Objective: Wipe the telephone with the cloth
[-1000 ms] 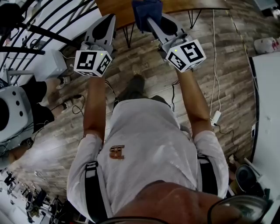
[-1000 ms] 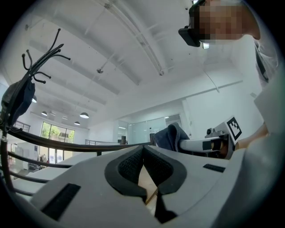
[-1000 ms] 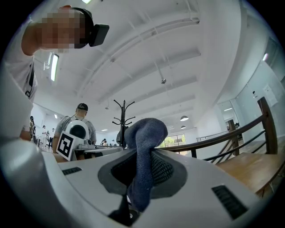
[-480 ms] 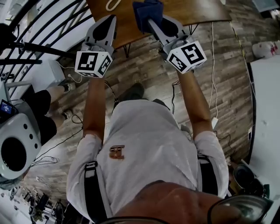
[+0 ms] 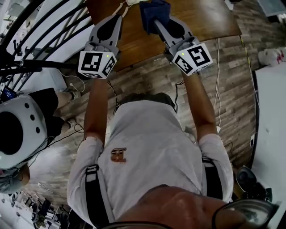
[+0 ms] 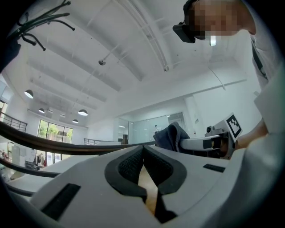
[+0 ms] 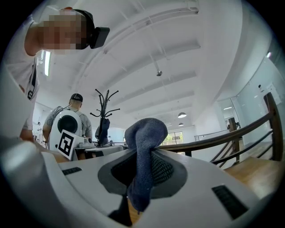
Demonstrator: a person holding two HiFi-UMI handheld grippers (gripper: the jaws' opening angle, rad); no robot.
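In the head view my right gripper [image 5: 154,19] is shut on a dark blue cloth [image 5: 153,10] and reaches over the near edge of a brown wooden table [image 5: 201,20]. My left gripper [image 5: 117,19] is level with it on the left, shut and empty. A white coiled cord [image 5: 119,7] and a white corner [image 5: 133,2], perhaps the telephone, show at the table's far end; the rest is cut off. In the right gripper view the cloth [image 7: 143,147] bulges up between the pads of the right gripper [image 7: 142,171]. The left gripper [image 6: 143,167] has its pads together, and its view also shows the cloth [image 6: 170,136].
Black railing bars [image 5: 40,31] run along the left. A person with a round white device [image 5: 18,129] is at the lower left. Cables [image 5: 219,67] trail over the wood floor, and a white surface [image 5: 272,98] lies at the right. A coat stand [image 7: 104,111] stands further back.
Both grippers have been carried forward together, and the wooden table has come under their tips. The white cord and white corner have come into view. The cloth stays gripped.
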